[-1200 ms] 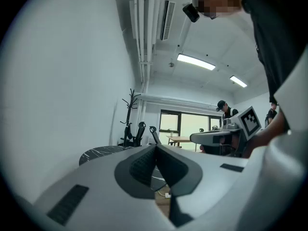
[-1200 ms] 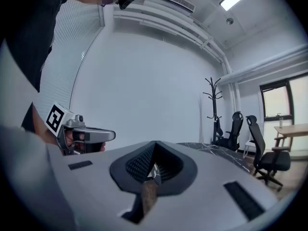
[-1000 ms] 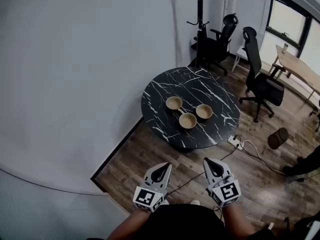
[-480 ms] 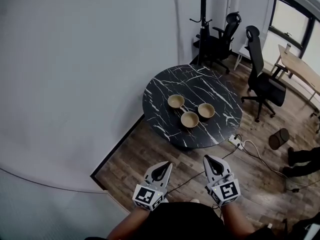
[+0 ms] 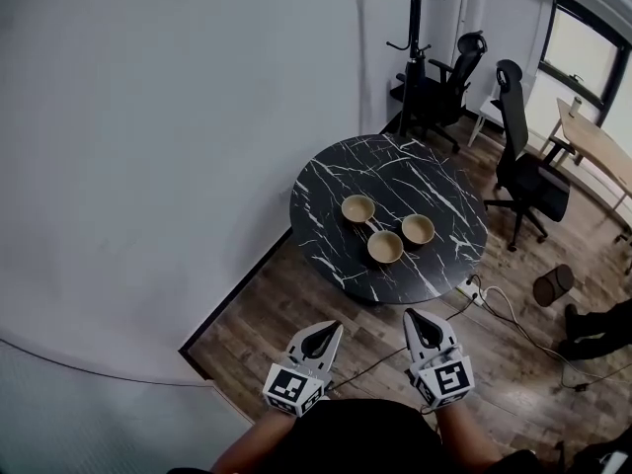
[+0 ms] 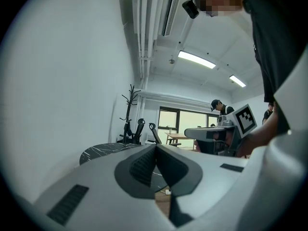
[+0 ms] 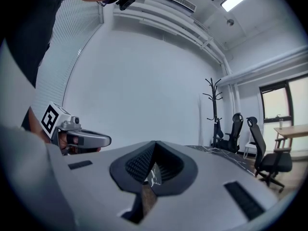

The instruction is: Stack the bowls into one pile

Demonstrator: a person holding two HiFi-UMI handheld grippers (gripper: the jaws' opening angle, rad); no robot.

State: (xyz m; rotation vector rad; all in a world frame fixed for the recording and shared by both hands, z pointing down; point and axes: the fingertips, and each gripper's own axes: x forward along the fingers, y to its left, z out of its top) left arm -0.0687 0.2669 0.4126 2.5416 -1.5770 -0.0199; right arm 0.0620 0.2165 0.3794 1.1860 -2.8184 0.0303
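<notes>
Three tan bowls sit apart on the round black marble table [image 5: 326, 235]: one at the left [image 5: 357, 208], one nearest me [image 5: 385, 247], one at the right [image 5: 418, 229]. Far short of the table, over the wooden floor, I hold both grippers level, side by side. The left gripper [image 5: 322, 332] is shut and empty, its jaws meeting at the tip [image 6: 155, 146]. The right gripper [image 5: 419, 316] is likewise shut with nothing in it [image 7: 155, 143]. The bowls are hidden in both gripper views; only the table edge [image 6: 98, 150] shows there.
A white wall runs along the left. Behind the table stand a coat rack [image 5: 415, 28] and two office chairs [image 5: 528, 171]. A power strip with cables [image 5: 472, 289] lies on the floor right of the table, near a dark bag [image 5: 551, 284]. A wooden desk [image 5: 597, 141] is far right.
The table with the bowls has shifted right and slightly down in the head view. Both grippers keep their place in the picture and stay shut.
</notes>
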